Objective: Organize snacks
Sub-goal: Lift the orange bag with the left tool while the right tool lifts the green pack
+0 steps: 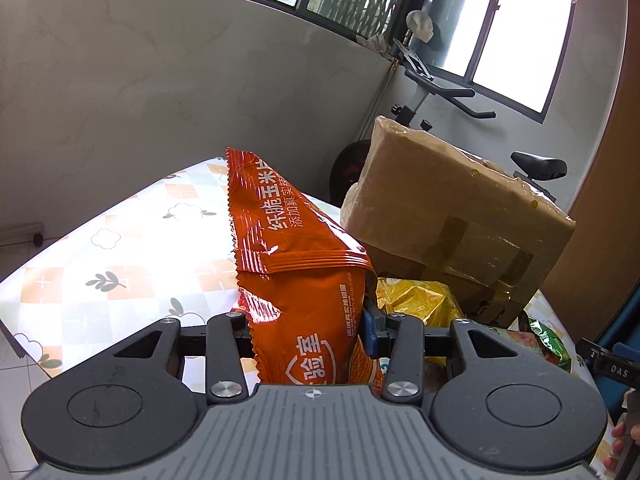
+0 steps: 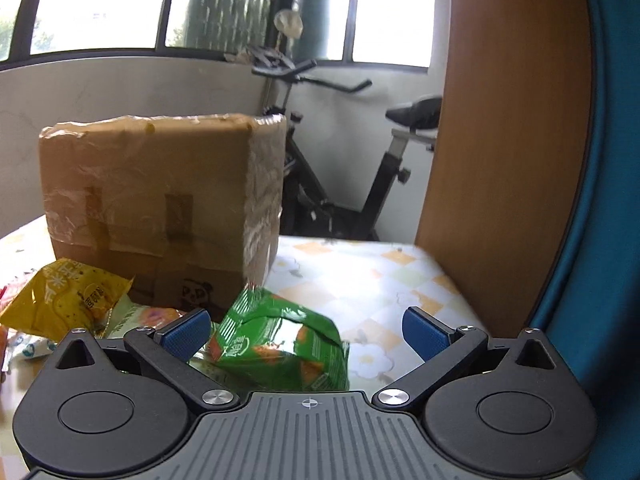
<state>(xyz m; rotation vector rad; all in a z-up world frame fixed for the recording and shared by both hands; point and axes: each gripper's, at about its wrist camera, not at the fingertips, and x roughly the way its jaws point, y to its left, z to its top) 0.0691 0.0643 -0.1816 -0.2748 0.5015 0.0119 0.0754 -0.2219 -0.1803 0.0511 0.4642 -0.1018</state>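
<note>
Left wrist view, orange snack bag [image 1: 304,264] upright between jaws, long axis vertical

Flower-print table [image 2: 384,276], taped cardboard box [image 2: 160,204] (upright), yellow packet [image 2: 64,300], green packet [image 2: 280,344]

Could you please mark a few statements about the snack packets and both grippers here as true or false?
1. The left gripper is shut on the orange packet. True.
2. The right gripper is clamped on the green packet. False: its jaws stand open around it.
3. A yellow packet lies before the cardboard box. True.
4. The cardboard box stands open. False: it is taped shut.
</note>
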